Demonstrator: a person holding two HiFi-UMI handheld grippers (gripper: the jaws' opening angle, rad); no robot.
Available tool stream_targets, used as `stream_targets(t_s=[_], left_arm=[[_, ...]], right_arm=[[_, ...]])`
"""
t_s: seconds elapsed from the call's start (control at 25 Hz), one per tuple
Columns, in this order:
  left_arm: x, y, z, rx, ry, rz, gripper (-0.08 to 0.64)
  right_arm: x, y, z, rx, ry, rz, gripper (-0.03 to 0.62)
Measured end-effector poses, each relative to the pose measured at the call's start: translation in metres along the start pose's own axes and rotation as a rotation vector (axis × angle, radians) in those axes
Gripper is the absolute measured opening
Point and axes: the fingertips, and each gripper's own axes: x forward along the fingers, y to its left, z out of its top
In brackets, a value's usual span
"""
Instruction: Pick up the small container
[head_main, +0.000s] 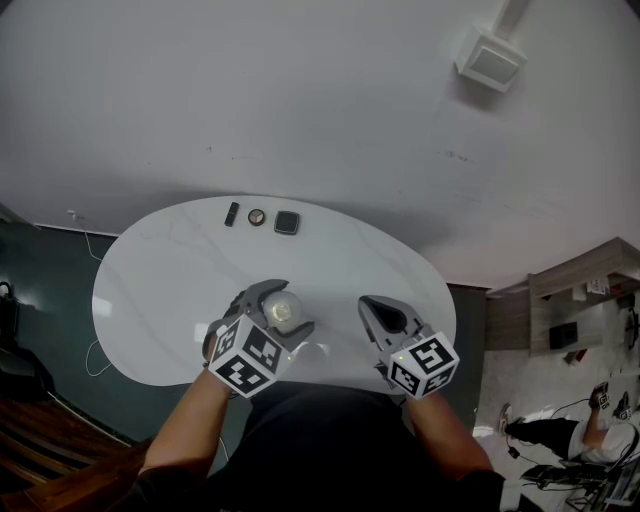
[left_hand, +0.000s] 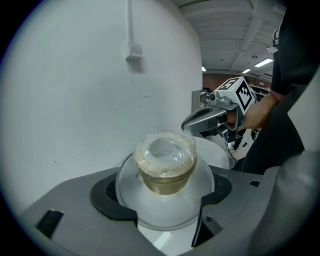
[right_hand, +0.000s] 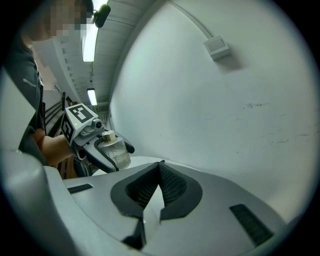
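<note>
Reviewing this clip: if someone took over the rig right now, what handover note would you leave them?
Left gripper: shut on the container, a clear cup with a film lid.
Right gripper: shut, empty, held beside the left one over the table's near edge.
Done: container grasped. It looks raised, but I cannot tell whether it is clear of the table.
Left: confirm the lift and keep the cup upright.

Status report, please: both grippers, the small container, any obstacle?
Left gripper shut on small container, film-covered, tan contents. Right gripper shut, empty, alongside. Three small items at far table edge, not in the way.
</note>
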Motion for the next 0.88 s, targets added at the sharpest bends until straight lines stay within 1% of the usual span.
stream_targets(t_s=[0.88], left_arm=[[-0.0003,0.0020,-0.0005,0.003,-0.001,0.006,0.345]], right_arm=[[-0.0003,0.0019,0.0001,-0.005,0.008,0.002,-0.006]])
